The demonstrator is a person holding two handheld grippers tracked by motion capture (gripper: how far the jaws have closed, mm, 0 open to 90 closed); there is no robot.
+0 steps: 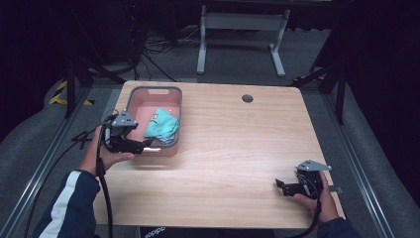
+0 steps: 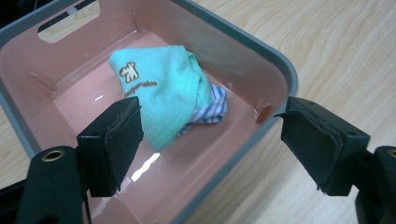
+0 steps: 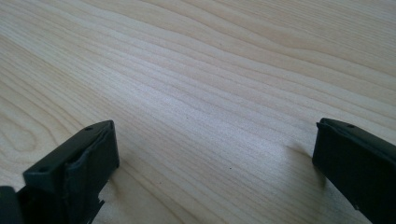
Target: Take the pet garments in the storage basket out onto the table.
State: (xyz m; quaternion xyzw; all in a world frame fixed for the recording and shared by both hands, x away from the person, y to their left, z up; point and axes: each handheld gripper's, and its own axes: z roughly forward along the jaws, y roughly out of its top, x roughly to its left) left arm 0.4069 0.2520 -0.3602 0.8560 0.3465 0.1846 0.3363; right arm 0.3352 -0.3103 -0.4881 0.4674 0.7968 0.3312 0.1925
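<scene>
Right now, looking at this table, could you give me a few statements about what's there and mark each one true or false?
1. The pink bin holds a teal cloth. True.
2. The left hand-held gripper is clamped on the cloth. False: its jaws stand open, straddling the bin's rim.
3. The right hand-held gripper is open over bare table. True.
4. The bin sits at the table's right edge. False: it sits near the left.
5. A blue-checked cloth peeks from under the teal one. True.

A pink bin [image 2: 275, 74] with a grey rim sits between the left jaws, holding a folded teal cloth [image 2: 159, 93].
</scene>
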